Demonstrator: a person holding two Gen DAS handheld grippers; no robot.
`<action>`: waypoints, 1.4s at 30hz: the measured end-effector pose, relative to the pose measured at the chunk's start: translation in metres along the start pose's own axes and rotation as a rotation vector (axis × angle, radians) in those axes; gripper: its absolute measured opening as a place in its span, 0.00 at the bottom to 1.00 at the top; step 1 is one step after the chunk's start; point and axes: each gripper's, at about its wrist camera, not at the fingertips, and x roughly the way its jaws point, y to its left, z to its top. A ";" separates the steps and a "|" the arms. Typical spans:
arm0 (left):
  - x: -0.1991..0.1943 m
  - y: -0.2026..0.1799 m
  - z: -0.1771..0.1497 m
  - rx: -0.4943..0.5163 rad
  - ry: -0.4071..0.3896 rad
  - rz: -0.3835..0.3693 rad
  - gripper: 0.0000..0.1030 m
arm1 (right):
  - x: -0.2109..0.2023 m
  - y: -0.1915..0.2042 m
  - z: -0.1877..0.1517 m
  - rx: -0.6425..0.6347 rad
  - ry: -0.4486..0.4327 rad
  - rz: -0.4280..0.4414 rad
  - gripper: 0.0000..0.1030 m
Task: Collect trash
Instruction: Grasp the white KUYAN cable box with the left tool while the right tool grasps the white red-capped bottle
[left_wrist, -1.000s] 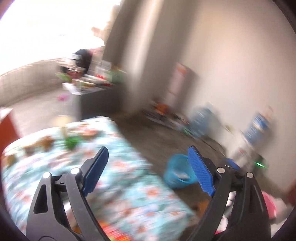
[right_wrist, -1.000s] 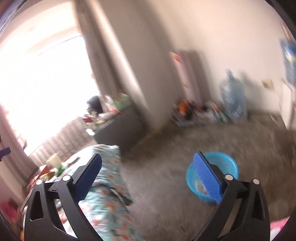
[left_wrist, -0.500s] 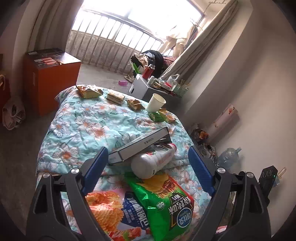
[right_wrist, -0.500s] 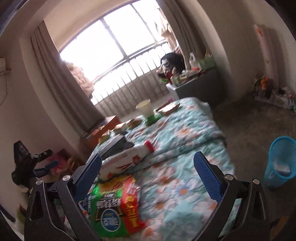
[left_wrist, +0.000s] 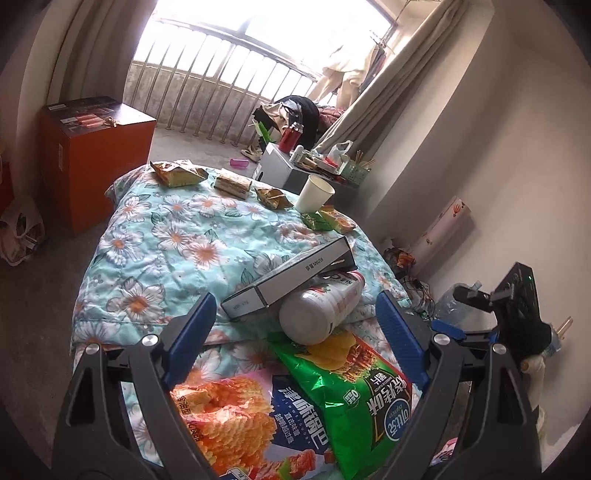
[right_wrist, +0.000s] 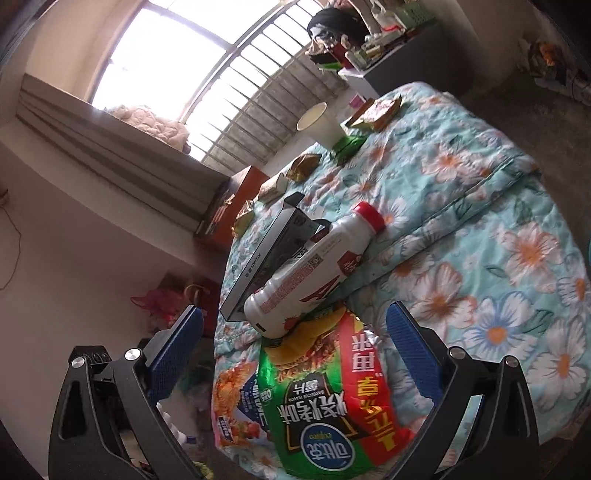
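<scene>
At the bed's (left_wrist: 122, 236) near edge both grippers, left (left_wrist: 295, 328) and right (right_wrist: 293, 345), hang with jaws apart, empty, over a green chip bag (left_wrist: 354, 391). Beyond it lie a white bottle (left_wrist: 317, 310) and box (left_wrist: 291, 277); a cup (left_wrist: 314, 194) and wrappers (left_wrist: 177, 173) sit along the far edge.

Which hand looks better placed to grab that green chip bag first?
Right, probably. The right gripper stands open with the green chip bag centred between its fingers. The left gripper, also open, frames the white bottle and both bags instead.
</scene>
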 end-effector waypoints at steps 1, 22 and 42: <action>0.000 0.000 -0.001 0.004 0.004 -0.002 0.81 | 0.010 -0.001 0.005 0.016 0.021 0.000 0.92; 0.134 -0.053 0.052 0.387 0.309 0.013 0.73 | 0.128 -0.028 0.041 0.292 0.180 -0.162 0.82; 0.201 -0.054 0.053 0.399 0.428 0.087 0.37 | 0.137 -0.059 0.052 0.461 0.185 -0.128 0.79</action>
